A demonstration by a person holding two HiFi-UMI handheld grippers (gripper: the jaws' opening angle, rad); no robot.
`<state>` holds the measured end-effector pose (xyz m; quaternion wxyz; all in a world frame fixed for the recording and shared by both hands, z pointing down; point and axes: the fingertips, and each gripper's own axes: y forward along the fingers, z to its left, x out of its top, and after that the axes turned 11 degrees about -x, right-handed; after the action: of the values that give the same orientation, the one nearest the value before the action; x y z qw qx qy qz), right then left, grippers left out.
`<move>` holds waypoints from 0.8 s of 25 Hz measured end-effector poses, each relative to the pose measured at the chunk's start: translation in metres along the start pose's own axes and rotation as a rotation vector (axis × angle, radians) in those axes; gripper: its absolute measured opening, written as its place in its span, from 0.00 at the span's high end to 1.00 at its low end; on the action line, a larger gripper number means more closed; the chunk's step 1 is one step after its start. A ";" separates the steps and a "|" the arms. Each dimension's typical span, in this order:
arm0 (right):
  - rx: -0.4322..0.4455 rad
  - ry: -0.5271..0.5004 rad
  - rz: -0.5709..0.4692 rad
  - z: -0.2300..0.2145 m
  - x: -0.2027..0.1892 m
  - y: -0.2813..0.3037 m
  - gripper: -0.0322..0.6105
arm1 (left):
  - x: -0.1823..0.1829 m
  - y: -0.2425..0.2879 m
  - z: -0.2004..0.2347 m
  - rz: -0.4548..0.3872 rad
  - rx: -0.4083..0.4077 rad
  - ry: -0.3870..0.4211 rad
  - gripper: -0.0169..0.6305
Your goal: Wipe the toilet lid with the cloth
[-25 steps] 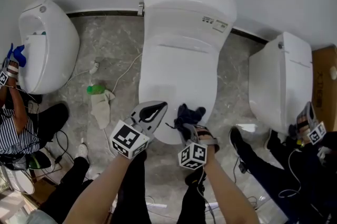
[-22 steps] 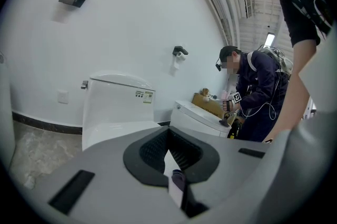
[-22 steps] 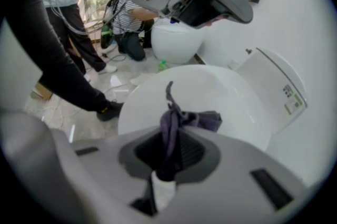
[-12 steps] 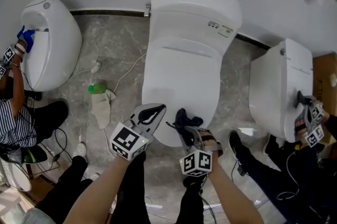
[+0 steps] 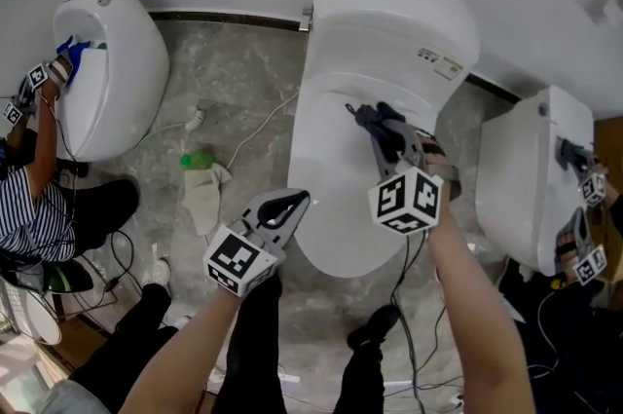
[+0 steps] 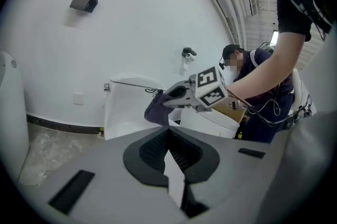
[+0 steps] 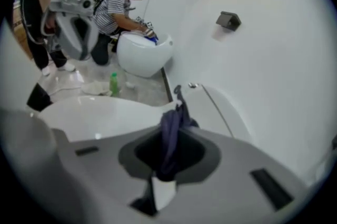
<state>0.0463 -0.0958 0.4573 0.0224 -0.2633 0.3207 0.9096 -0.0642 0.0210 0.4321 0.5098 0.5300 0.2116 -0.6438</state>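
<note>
No readable text anywhere.

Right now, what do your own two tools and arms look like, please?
Both tools are grey plastic with black-lined teardrop openings. The left tool and the right tool each carry a white cube with black square markers. A thin dark cable hangs under the right one. Forearms are bare; a black short sleeve shows.

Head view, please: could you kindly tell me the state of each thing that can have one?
toilet lid: closed.
cloth: bunched, clamped in the right gripper over the lid's rear.
right gripper: shut on the cloth.
left gripper: shut, empty.
</note>
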 end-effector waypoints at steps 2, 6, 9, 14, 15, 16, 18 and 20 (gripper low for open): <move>-0.023 -0.006 0.016 -0.020 0.006 0.026 0.85 | -0.002 -0.005 0.005 0.000 0.007 -0.001 0.95; -0.027 -0.030 0.053 -0.034 0.009 0.066 0.85 | -0.003 -0.014 0.012 -0.001 0.023 -0.010 0.95; 0.023 -0.053 0.087 -0.016 -0.003 0.083 0.85 | -0.004 -0.017 0.018 0.006 0.023 -0.010 0.95; 0.108 -0.089 0.130 0.038 -0.028 0.090 0.85 | -0.013 -0.023 0.032 0.020 0.042 -0.007 0.95; 0.118 -0.092 0.131 0.045 -0.031 0.088 0.85 | -0.014 -0.023 0.034 0.019 0.044 -0.007 0.95; 0.125 -0.096 0.132 0.052 -0.034 0.085 0.85 | -0.014 -0.022 0.034 0.018 0.045 -0.007 0.95; 0.136 -0.106 0.132 0.066 -0.037 0.077 0.85 | -0.016 -0.019 0.033 0.020 0.040 -0.007 0.95; 0.143 -0.120 0.130 0.078 -0.040 0.069 0.85 | -0.017 -0.014 0.029 0.024 0.030 -0.004 0.95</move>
<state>0.0299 -0.0985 0.5677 0.0015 -0.1847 0.3993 0.8980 -0.0912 0.0095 0.4536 0.5099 0.5388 0.1948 -0.6417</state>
